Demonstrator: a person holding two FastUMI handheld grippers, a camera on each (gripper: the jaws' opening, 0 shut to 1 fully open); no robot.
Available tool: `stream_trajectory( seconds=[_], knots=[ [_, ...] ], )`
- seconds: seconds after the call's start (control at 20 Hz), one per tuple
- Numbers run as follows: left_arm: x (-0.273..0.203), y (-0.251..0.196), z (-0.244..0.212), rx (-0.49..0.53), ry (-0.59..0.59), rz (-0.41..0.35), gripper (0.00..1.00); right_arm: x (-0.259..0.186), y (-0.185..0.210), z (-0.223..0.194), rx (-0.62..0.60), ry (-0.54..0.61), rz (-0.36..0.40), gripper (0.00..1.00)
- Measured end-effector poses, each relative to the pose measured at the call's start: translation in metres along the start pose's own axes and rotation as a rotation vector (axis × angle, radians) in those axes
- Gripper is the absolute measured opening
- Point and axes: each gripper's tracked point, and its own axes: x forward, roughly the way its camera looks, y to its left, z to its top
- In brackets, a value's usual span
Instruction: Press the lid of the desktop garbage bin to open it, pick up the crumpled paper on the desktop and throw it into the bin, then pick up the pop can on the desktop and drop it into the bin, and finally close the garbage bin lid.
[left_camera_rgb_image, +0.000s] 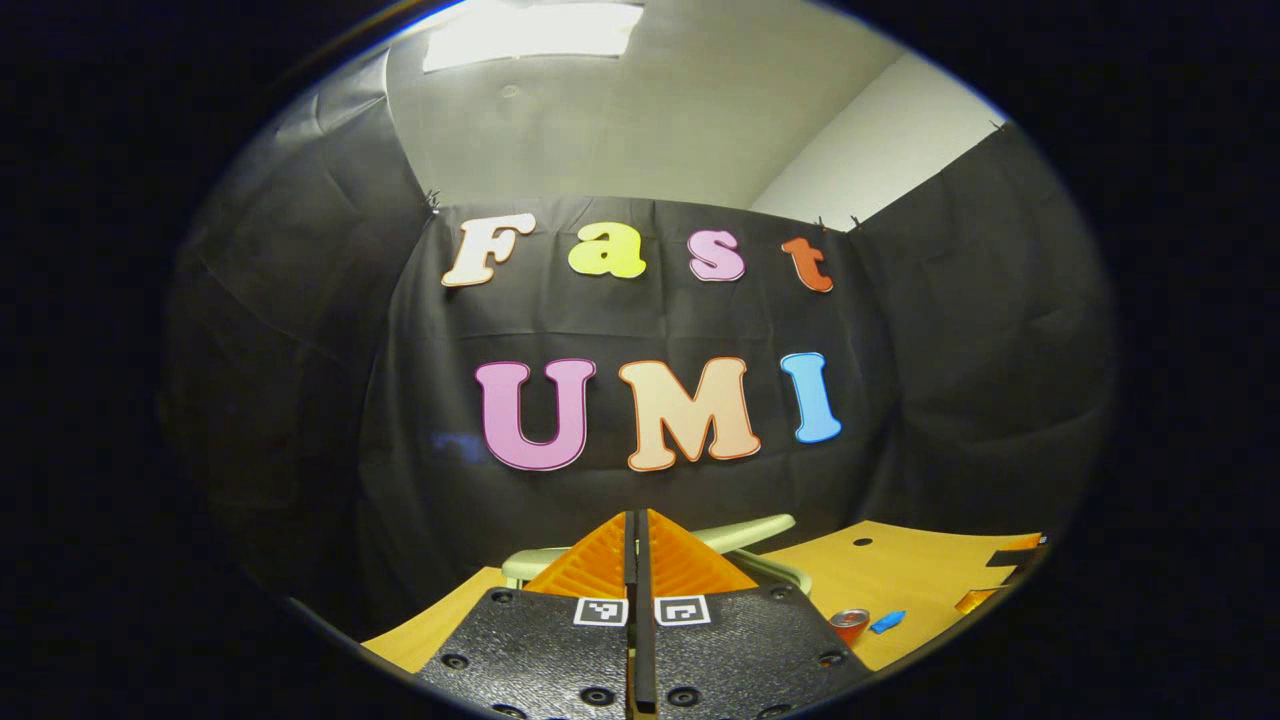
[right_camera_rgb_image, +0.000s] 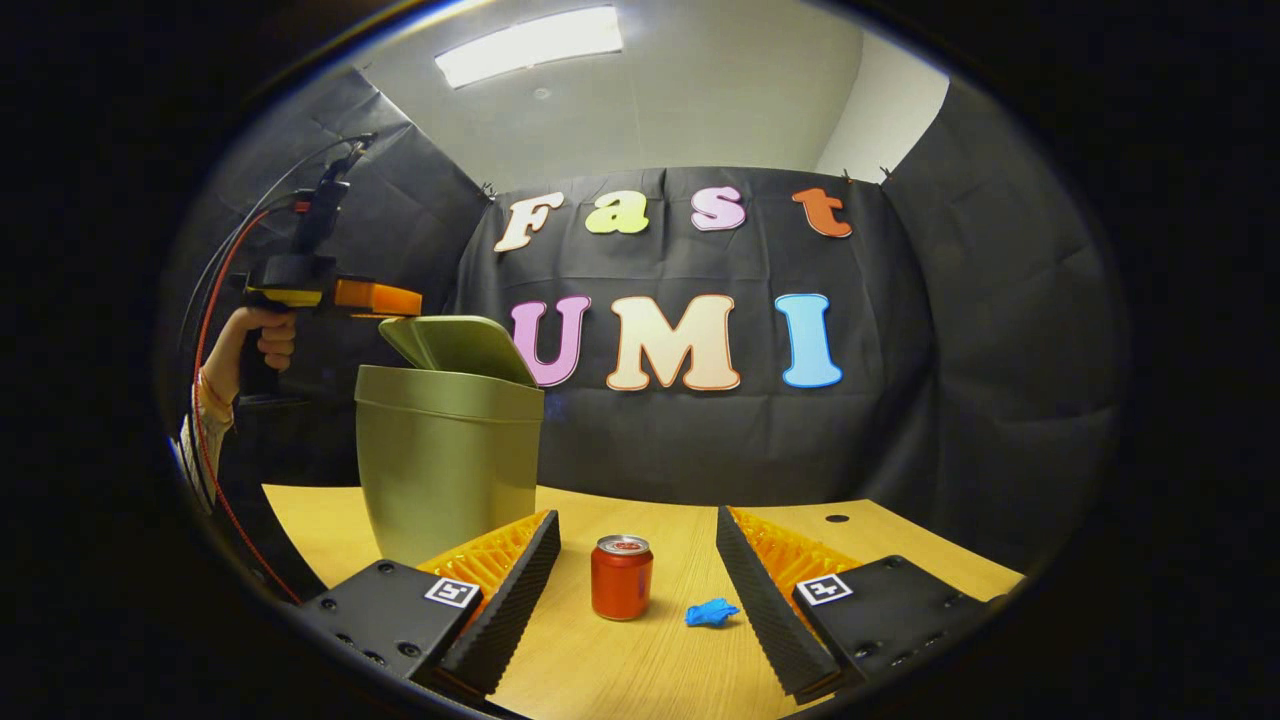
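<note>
No readable text was found on the pop can (right_camera_rgb_image: 621, 577); square black-and-white markers were seen on each gripper, but nothing legible was carried.

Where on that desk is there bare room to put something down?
Bare wood lies right of the blue crumpled paper, toward the small hole, and behind the pop can. It is crowded near the bin, where the can stands between the right claw fingers.

The left tool (left_camera_rgb_image: 636, 545) has its fingers pressed together with nothing between them, and a hand (right_camera_rgb_image: 262, 340) holds it raised and level. The right tool (right_camera_rgb_image: 638, 570) hangs low with its fingers spread wide, holding nothing.
</note>
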Motion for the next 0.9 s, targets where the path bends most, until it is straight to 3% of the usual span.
stream_trajectory(
  seconds=[0.35,0.9],
  knots=[
    [-0.03,-0.066,-0.009,-0.074,0.008,-0.199,0.0,0.002,0.0,-0.006,-0.003,0.02,0.0,0.99],
    [-0.087,-0.168,-0.105,-0.116,0.071,-0.488,0.0,0.001,-0.004,-0.004,0.007,0.043,-0.027,0.99]
  ],
)
